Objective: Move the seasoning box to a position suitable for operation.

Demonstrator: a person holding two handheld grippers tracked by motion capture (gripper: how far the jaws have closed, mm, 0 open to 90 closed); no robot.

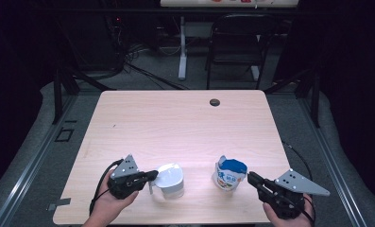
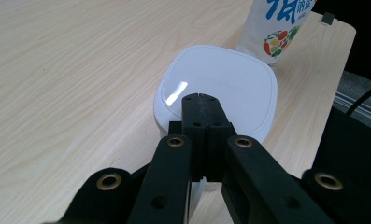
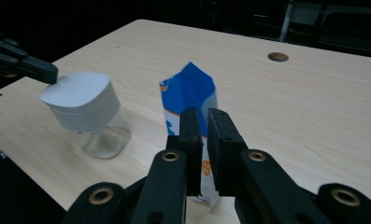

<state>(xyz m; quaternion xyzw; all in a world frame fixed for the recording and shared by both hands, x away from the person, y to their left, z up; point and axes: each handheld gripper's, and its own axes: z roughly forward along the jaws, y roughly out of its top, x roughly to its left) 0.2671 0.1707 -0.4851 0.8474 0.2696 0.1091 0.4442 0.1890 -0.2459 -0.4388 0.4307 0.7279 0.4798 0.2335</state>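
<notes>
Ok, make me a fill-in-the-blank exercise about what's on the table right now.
1. The lid of the clear jar is ____ in colour.
2. The carton stands ____ on the wooden table.
3. The jaws of the left gripper are ____, their tips over the jar's lid.
4. The carton's torn-open top is ____ in colour.

Missing words: white; upright; shut; blue

Large blue characters, cut off and unreadable, top a white carton (image 2: 277, 32) above a printed fruit motif; no other lettering is legible.
</notes>
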